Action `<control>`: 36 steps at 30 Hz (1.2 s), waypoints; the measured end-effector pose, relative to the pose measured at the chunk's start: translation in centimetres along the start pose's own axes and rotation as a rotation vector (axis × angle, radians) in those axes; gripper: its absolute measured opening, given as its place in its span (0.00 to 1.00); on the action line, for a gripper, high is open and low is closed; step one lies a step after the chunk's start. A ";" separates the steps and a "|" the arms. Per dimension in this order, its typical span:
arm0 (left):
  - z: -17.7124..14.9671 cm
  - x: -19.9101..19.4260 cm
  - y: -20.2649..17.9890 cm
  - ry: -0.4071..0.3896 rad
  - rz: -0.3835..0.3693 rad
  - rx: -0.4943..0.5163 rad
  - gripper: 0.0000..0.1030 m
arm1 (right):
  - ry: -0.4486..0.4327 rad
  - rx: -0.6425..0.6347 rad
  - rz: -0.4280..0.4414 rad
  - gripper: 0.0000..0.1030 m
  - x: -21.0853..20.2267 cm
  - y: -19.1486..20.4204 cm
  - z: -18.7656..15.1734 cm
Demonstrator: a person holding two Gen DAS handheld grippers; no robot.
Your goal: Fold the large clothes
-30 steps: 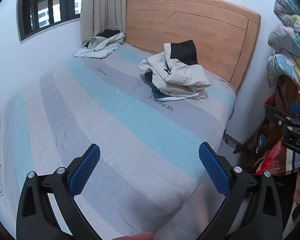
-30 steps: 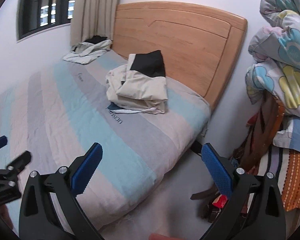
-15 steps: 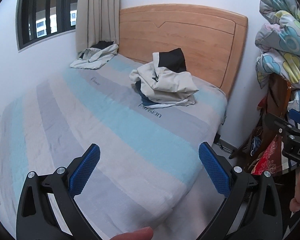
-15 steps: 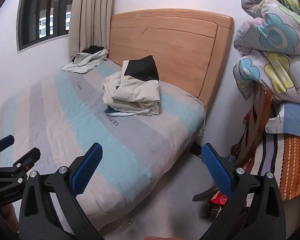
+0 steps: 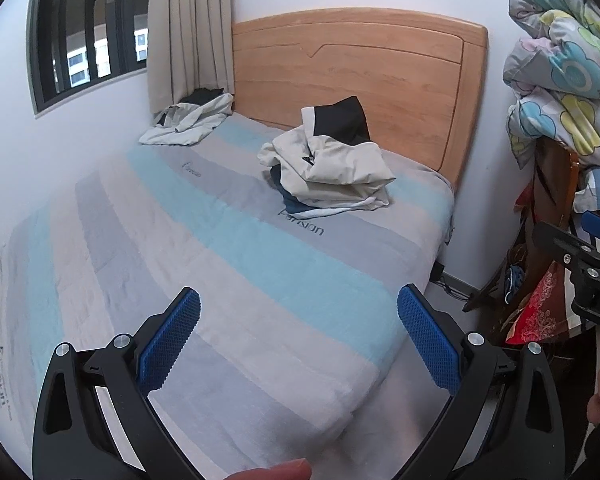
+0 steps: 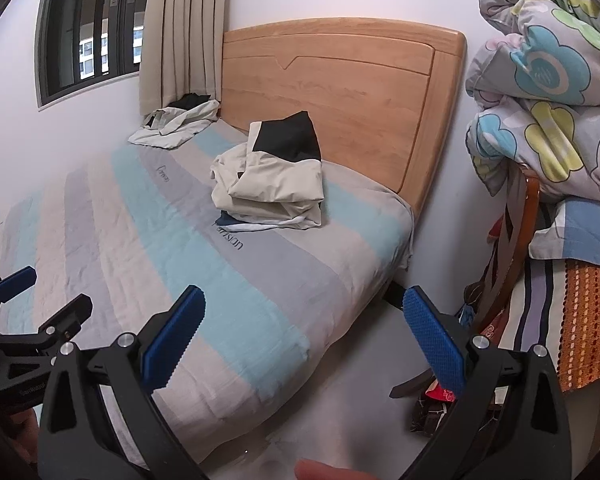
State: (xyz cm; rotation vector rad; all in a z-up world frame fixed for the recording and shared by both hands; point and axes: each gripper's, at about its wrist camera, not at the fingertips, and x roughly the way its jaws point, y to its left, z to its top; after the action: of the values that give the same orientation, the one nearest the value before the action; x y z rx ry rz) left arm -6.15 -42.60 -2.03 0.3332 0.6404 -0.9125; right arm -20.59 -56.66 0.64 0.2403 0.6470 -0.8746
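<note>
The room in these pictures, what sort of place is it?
Most likely a home bedroom: a bed with a wooden headboard, clothes piles on it, and a curtained window.

A striped bed sheet (image 5: 236,264) in grey, beige and light blue is spread over the mattress, backed by a wooden headboard (image 5: 356,80). A beige curtain (image 5: 188,32) is hung beside a dark-framed window (image 5: 88,28). Flowered quilts (image 6: 548,80) are piled at the right, above a wooden chair (image 6: 516,256).

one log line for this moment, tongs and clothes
left tongs open | right tongs open | cream-black garment pile on bed, untouched
</note>
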 end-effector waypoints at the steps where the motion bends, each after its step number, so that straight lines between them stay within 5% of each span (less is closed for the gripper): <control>1: 0.0 0.0 0.0 0.001 -0.002 0.001 0.94 | 0.001 0.001 0.000 0.93 0.1 0.0 0.1; 36: 0.9 1.6 1.4 0.018 -0.052 -0.066 0.94 | 0.001 0.025 0.041 0.93 1.7 -0.8 0.2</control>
State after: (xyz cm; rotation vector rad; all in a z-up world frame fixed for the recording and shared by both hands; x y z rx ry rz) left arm -3.96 -43.30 -2.33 0.2674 0.6972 -0.9373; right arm -20.31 -58.32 -0.18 0.2757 0.6305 -0.8441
